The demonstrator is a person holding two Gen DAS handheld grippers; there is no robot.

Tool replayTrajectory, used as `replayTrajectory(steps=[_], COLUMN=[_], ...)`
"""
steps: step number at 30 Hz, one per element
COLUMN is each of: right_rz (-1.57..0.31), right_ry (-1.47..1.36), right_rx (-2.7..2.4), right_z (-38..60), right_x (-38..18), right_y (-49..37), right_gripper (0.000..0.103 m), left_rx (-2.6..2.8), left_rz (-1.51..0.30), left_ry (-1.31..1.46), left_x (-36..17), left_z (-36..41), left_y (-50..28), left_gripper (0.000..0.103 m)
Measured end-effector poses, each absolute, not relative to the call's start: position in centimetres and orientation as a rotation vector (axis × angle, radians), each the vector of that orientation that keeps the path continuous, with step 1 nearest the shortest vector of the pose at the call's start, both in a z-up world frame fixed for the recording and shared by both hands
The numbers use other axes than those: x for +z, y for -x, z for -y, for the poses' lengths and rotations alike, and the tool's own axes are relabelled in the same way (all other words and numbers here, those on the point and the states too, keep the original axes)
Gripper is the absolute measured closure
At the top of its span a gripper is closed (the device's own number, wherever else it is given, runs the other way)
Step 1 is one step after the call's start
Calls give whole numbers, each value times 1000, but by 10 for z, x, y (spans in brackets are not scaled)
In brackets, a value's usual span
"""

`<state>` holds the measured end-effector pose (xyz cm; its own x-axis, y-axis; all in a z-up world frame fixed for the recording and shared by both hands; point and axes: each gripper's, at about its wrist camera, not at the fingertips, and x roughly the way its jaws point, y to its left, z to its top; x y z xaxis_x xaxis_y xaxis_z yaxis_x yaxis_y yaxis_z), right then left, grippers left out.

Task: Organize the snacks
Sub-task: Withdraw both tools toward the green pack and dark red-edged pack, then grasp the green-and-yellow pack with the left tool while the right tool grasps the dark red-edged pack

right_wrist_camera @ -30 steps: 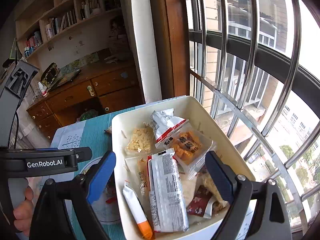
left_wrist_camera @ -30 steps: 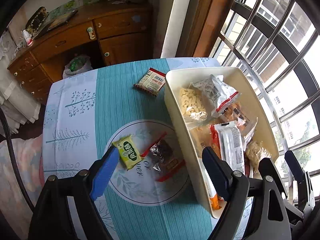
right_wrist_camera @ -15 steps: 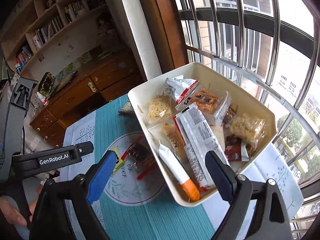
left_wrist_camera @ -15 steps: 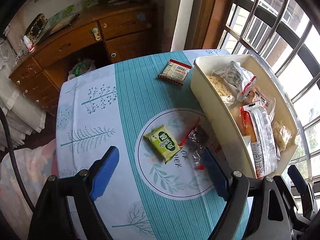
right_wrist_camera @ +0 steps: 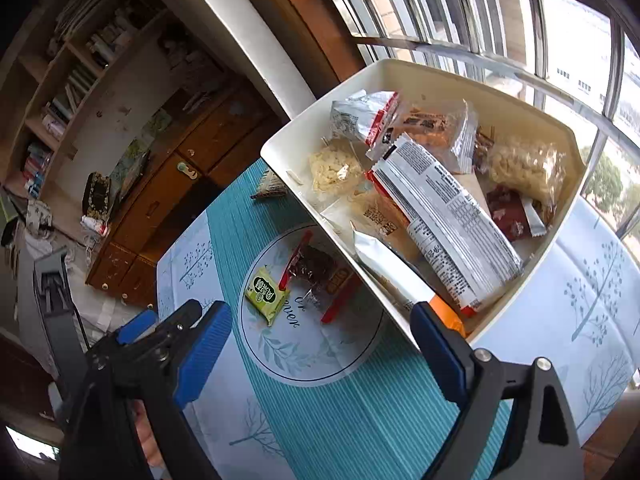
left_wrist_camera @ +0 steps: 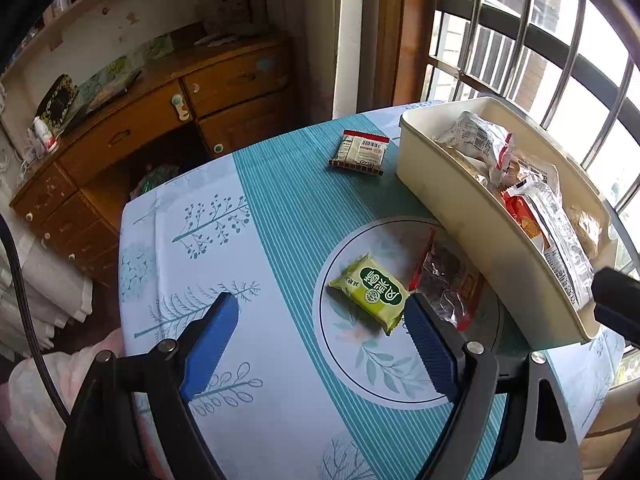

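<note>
Green packet: a small, flat, yellow-green foil snack packet (left_wrist_camera: 369, 293) lies on the white round medallion of the teal striped tablecloth (left_wrist_camera: 280, 208), outside the tub.
Long axis: it runs from far-left to near-right in the left wrist view, slanted across the line between the blue pads.
Bearing from the tongs: just ahead of the left gripper (left_wrist_camera: 322, 322), and off to its right side; the packet's near-right corner sits right by the right-hand pad.
Nearer hand: the left, by my judgement; the right gripper (right_wrist_camera: 322, 322) hangs above the tub's near corner.
Left tongs: wide apart, holding nothing.
Right tongs: wide apart, holding nothing.
Neighbour: a clear, crinkled wrapper with red edges and dark contents (left_wrist_camera: 448, 280) lies just right of the green packet, partly under the tub's side.
Far packet: a small white and red sachet (left_wrist_camera: 359, 152) lies at the far edge, left of the tub.
Tub: a cream plastic rectangular tub (left_wrist_camera: 460, 216) on the right, already holding many snack bags.
</note>
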<state>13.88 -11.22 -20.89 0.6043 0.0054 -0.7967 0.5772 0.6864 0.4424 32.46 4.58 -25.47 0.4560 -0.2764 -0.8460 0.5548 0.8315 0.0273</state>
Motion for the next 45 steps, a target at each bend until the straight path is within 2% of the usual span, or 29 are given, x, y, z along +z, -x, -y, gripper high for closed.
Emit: replayTrajectory(steps=[4, 18, 32, 45], right_rz=[-907, -1079, -1227, -1352], right_ry=[-906, -1172, -1295, -1257], right_rx=[-394, -493, -603, -700], right_z=[119, 131, 135, 143], right_x=[-221, -262, -299, -321], right_y=[-150, -203, -250, -274], right_gripper=[12, 12, 12, 12], left_rx=[-595, -869, -930, -961], left_rz=[-908, -786, -876, -935], left_ry=[-361, -558, -589, -520], left_x=[-270, -310, -352, -361], left_z=[-43, -17, 5, 8], left_y=[-323, -319, -333, -349], left_gripper=[19, 19, 19, 19])
